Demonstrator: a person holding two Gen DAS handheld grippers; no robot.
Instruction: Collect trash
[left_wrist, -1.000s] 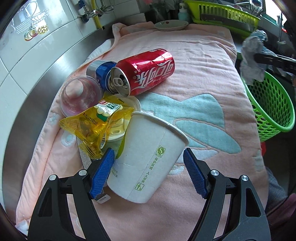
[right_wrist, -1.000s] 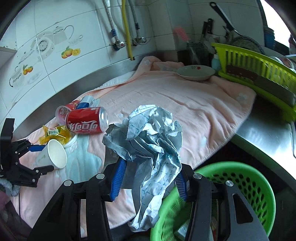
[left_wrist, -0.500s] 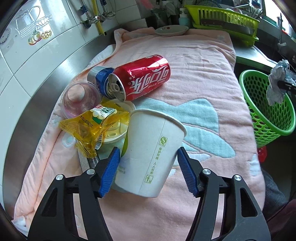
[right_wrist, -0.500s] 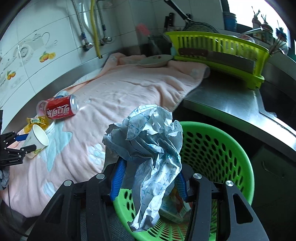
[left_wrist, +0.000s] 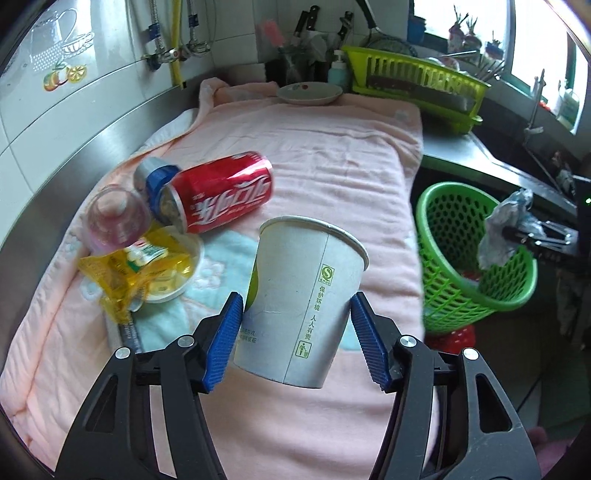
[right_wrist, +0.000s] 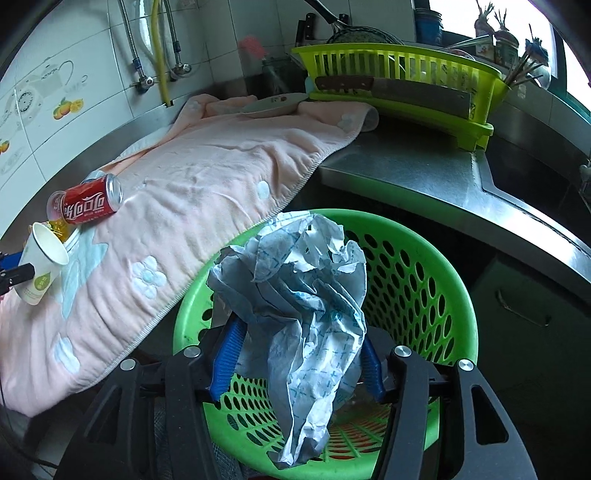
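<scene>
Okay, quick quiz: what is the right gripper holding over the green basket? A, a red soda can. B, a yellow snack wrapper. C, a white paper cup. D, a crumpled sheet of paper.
D: the right gripper is clamped on the crumpled paper, which hangs above the green basket; the paper cup sits in the left gripper.

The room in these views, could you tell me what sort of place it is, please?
Most likely a home kitchen: a steel counter under a tiled wall, a dish rack with a cleaver, and water pipes on the wall.
</scene>
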